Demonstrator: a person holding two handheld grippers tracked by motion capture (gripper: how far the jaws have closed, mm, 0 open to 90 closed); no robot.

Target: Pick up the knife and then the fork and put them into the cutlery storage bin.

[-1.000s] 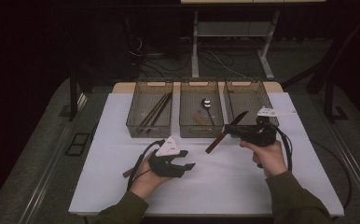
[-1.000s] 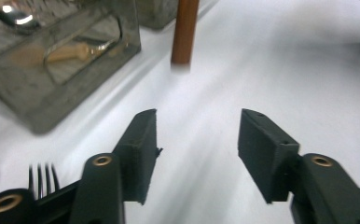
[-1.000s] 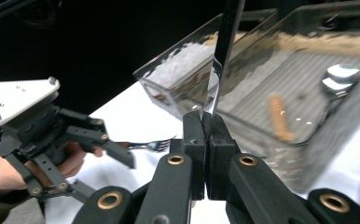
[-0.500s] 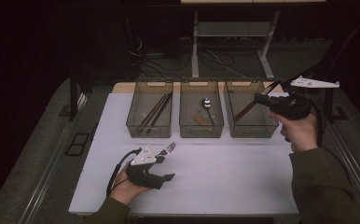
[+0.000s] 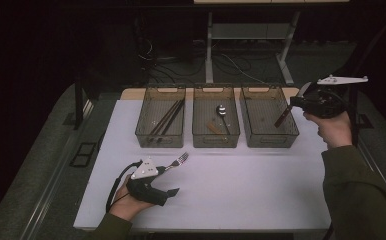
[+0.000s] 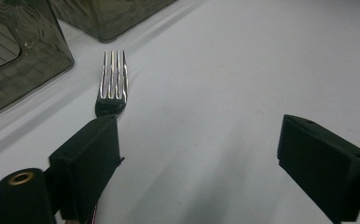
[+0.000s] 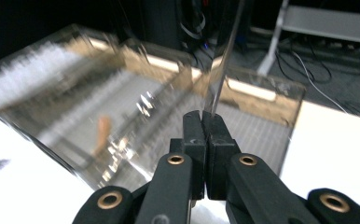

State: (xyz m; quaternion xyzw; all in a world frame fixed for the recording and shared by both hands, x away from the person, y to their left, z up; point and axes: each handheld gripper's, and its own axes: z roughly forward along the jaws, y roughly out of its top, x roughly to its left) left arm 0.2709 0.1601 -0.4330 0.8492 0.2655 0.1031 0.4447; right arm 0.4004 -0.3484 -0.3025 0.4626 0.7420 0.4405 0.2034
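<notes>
A silver fork (image 5: 180,160) (image 6: 112,79) lies flat on the white table (image 5: 241,190), tines toward the bins. My left gripper (image 5: 173,178) (image 6: 199,135) rests low beside it and its jaws have just been opening. They stand wide apart, the fork's handle running behind the left jaw, nothing pressed between the pads. My right gripper (image 5: 296,103) (image 7: 205,119) is raised over the right bin (image 5: 270,139), shut on a knife (image 5: 283,117) (image 7: 222,65). Its brown handle hangs down toward the bin, and its thin blade sticks out past the jaws.
Three smoky clear bins stand in a row at the back of the table. The left bin (image 5: 160,141) holds dark chopsticks (image 5: 167,117), and the middle bin (image 5: 216,142) a spoon (image 5: 222,110). Cables and table legs lie on the dark floor beyond.
My right gripper rose and swung right with the knife, from the table's middle to above the right bin. My left gripper slid left and nearer, its jaws spread, and the fork now lies on the table.
</notes>
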